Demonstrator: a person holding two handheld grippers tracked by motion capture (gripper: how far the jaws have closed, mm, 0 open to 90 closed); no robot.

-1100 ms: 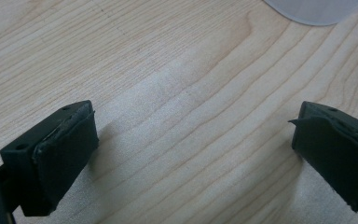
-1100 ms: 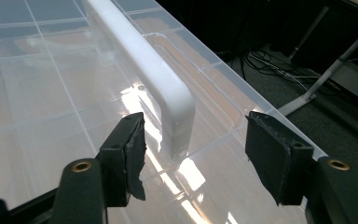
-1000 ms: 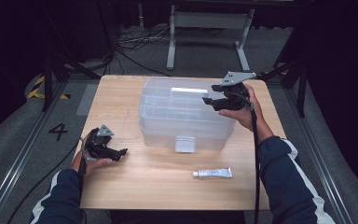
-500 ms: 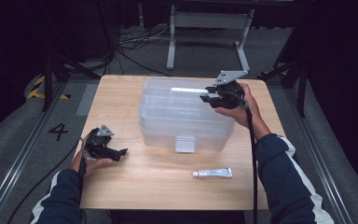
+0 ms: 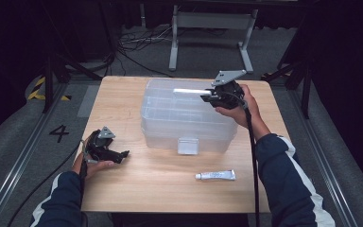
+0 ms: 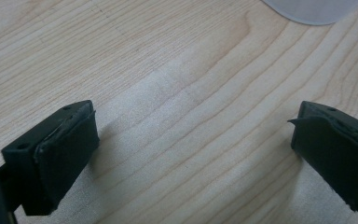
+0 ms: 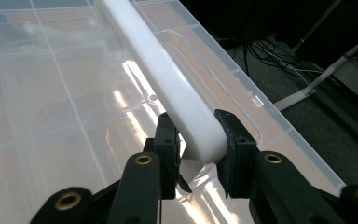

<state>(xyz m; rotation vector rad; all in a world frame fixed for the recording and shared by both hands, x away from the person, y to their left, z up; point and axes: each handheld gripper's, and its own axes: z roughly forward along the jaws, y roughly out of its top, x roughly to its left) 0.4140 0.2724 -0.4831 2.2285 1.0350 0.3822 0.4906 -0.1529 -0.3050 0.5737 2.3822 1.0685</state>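
A clear plastic storage box [image 5: 184,120] stands in the middle of the wooden table [image 5: 160,194], with a white handle [image 5: 189,91] lying along its lid. My right gripper [image 5: 208,98] is at the handle's right end. Its jaws have just been closing, and in the right gripper view the pads press both sides of the white handle [image 7: 168,84], so my right gripper [image 7: 196,126] is shut on it. My left gripper [image 5: 123,153] rests low at the table's left, left of the box. Its jaws stand wide over bare wood, leaving my left gripper [image 6: 191,140] open.
A small white tube [image 5: 216,175] lies on the table in front of the box, towards the right. The box has a front latch [image 5: 187,145]. A corner of the box [image 6: 312,9] shows in the left gripper view. Dark floor, cables and a metal stand lie beyond the table.
The right hand has shifted slightly left towards the handle's end, and its jaws have closed around the handle. The left hand and gripper have stayed put.
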